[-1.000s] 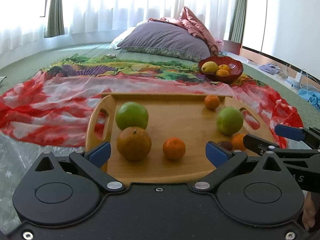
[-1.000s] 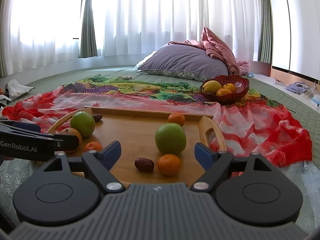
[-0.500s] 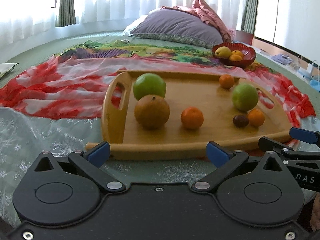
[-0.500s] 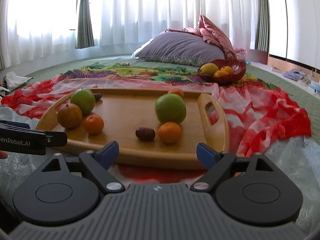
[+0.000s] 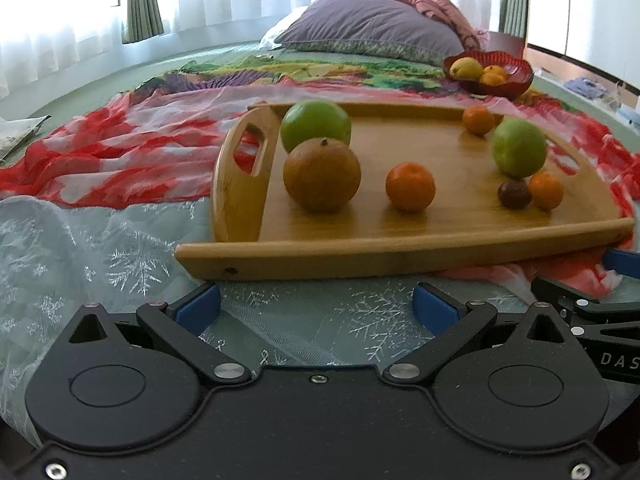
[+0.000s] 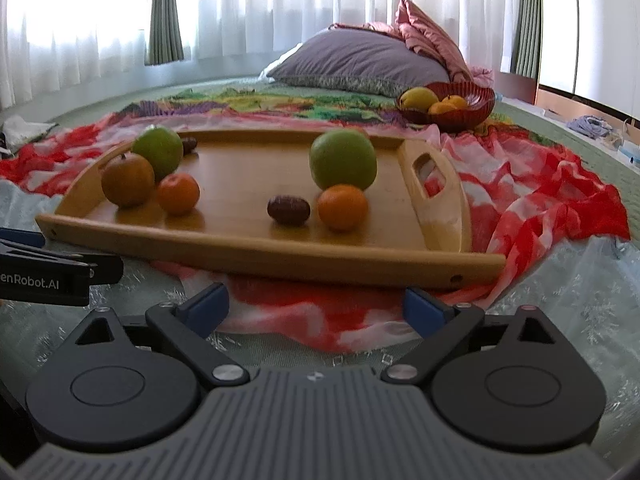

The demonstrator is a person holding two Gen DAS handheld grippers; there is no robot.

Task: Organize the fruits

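A wooden tray [image 5: 400,256] [image 6: 280,262] with handles lies on a red and white cloth. On it sit two green apples [image 5: 316,124] [image 6: 343,159], a brown round fruit [image 5: 322,175] [image 6: 128,179], several small oranges [image 5: 410,186] [image 6: 343,207] and a dark date [image 5: 514,194] [image 6: 288,209]. A second date [image 6: 189,144] lies behind the left apple. My left gripper [image 5: 316,306] is open and empty, just short of the tray's near rim. My right gripper [image 6: 316,304] is open and empty, also short of the rim.
A red bowl [image 5: 516,78] [image 6: 468,114] holding a yellow pear and oranges stands beyond the tray at the back right. A purple pillow [image 5: 372,26] lies behind it. A pale snowflake-patterned sheet [image 5: 80,248] covers the near surface. Curtained windows are behind.
Both grippers have drawn back from over the tray to just in front of its near rim. The fruit has not moved.
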